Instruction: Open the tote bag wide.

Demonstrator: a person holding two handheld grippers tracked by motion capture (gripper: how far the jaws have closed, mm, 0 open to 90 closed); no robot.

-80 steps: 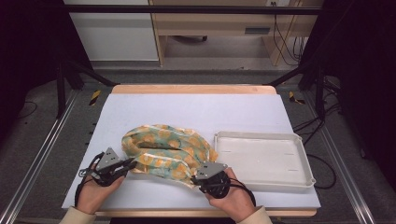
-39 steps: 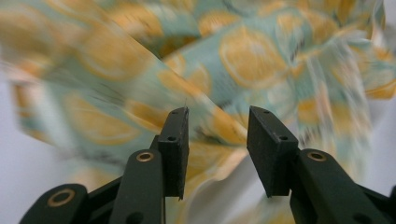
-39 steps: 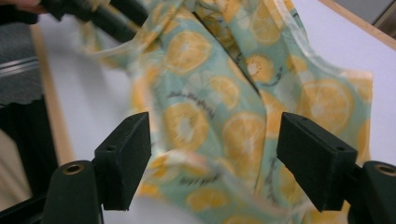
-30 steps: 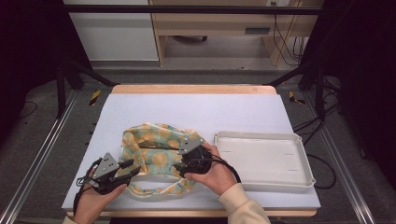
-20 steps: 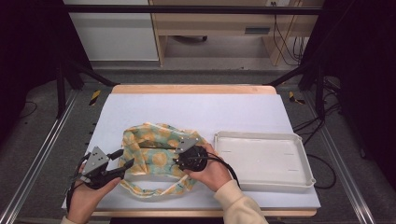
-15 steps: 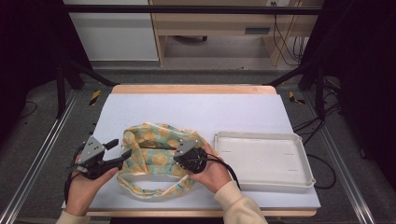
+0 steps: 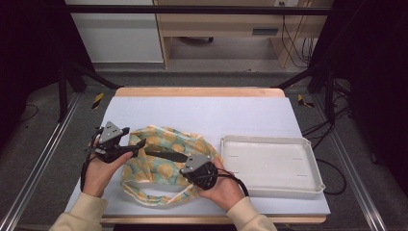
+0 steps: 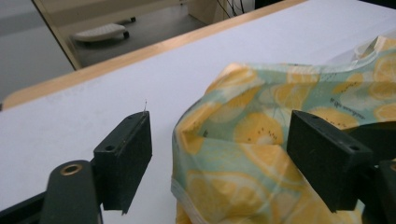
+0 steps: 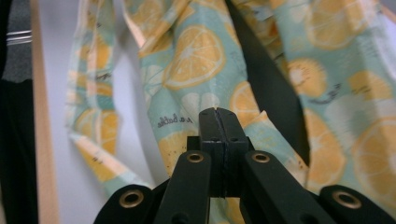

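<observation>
Progress: mid-fold, unfinished | lemon-print bag [image 7: 163, 163] rumpled on counter [image 7: 211, 113] beside empty tray [image 7: 269, 166] | left tool [image 7: 130, 144] just opening, bag edge unpinched | right tool [image 9: 219, 114] together, grip unclear

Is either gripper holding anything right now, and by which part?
The right gripper has its jaws shut on a fold of the lemon-print mint-green fabric bag. The left gripper holds nothing; its jaws have just been opening.
</observation>
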